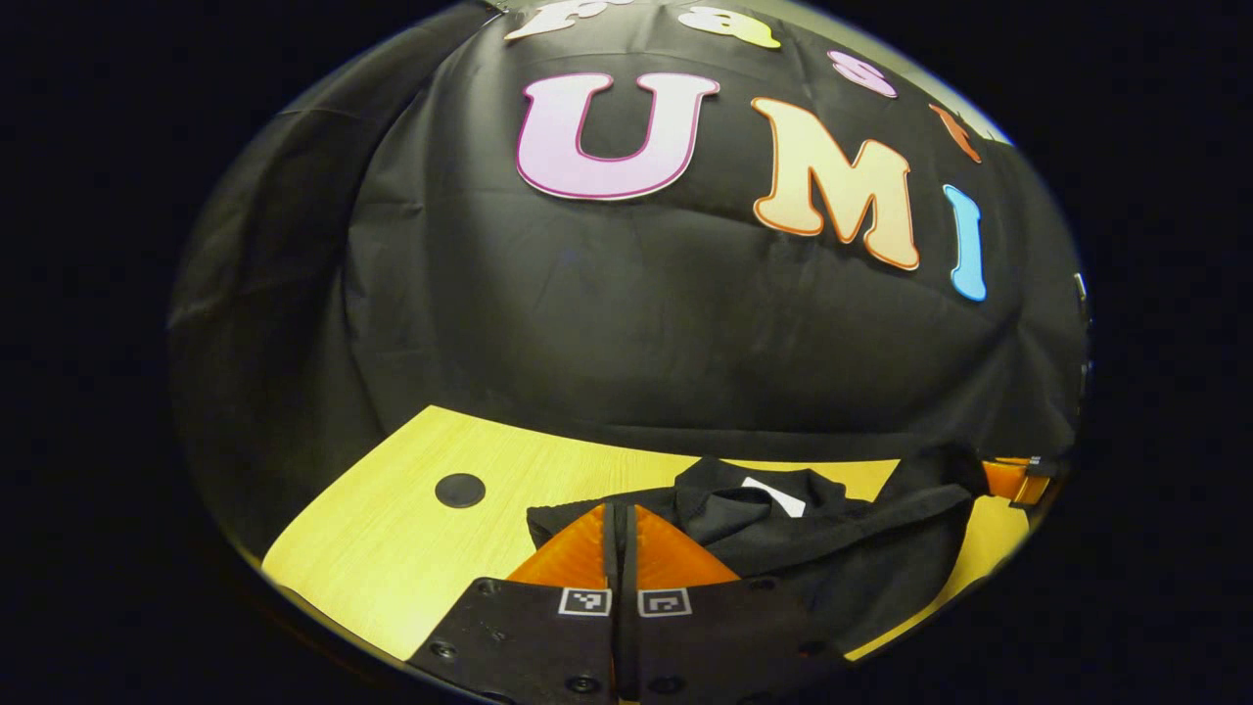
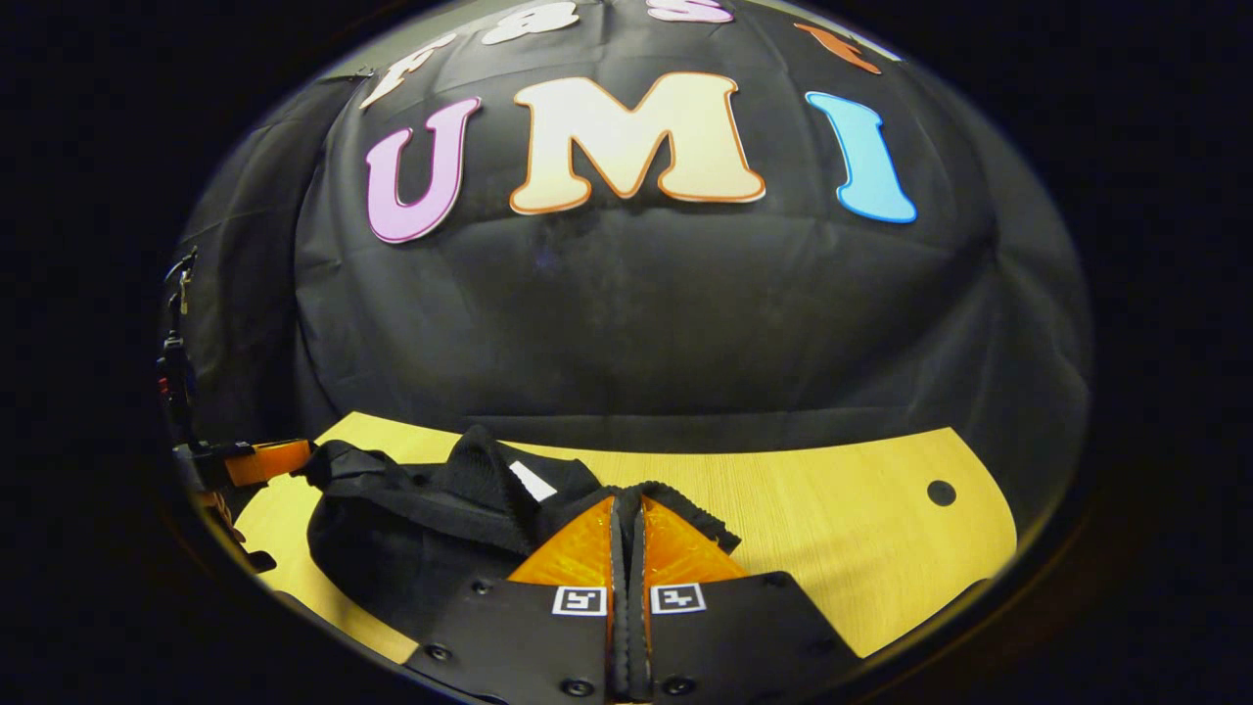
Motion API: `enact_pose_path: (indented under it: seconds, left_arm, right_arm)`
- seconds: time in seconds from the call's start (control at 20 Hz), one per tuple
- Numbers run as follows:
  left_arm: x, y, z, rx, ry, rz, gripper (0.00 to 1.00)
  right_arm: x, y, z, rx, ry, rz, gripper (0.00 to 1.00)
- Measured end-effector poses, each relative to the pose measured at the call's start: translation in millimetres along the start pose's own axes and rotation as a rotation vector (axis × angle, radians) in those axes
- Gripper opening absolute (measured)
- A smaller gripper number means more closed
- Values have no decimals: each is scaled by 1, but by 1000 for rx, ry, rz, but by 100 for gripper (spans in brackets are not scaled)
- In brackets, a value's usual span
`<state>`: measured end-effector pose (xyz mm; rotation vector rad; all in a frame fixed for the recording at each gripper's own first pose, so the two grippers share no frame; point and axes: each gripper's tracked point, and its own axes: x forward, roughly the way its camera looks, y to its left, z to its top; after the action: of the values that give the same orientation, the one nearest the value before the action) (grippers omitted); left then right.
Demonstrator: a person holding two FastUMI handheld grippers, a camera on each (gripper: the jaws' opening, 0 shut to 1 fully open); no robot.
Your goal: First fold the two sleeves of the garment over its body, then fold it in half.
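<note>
Light wooden table [image 2: 832, 509], black garment [image 2: 411, 548] bunched on it, 1 round dark hole [image 2: 941, 493]

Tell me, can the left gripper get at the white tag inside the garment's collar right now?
Probably not: the left gripper looks shut on the garment, so it isn't free for the white tag.

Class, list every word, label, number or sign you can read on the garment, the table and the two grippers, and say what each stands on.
No readable words or numbers.
White tag at the collar of the black garment: too small to read.
Square markers on the left gripper and right gripper: coded patterns, not text.
</note>
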<state>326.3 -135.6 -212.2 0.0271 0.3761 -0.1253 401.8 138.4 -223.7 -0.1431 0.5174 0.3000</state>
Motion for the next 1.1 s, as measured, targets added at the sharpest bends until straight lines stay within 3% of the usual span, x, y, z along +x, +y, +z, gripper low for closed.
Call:
enact_pose_path:
  seconds: [0.6,0.75,0.8,0.85,0.95,1.0,1.05,1.1]
  left_arm:
    - [20,6,-31,16,30,66,0]
    - [21,6,-30,2,21,66,2]
    - [20,6,-31,-4,22,65,5]
    - [20,4,-33,-12,31,50,8]
    - [18,6,-33,-19,38,51,23]
    - [14,7,-29,-29,30,52,40]
    - [11,10,-23,-42,9,55,57]
    - [7,13,-16,-51,-11,66,74]
  right_arm:
    - [38,-2,-36,35,75,27,6]
    - [37,-2,-40,65,96,44,20]
    - [36,-4,-40,67,98,39,29]
    - [34,-5,-38,68,95,37,45]
    - [29,-7,-32,56,80,23,77]
    - [23,-8,-27,46,70,16,84]
    - [19,-8,-23,38,60,9,99]
    - [13,-6,-18,33,47,6,95]
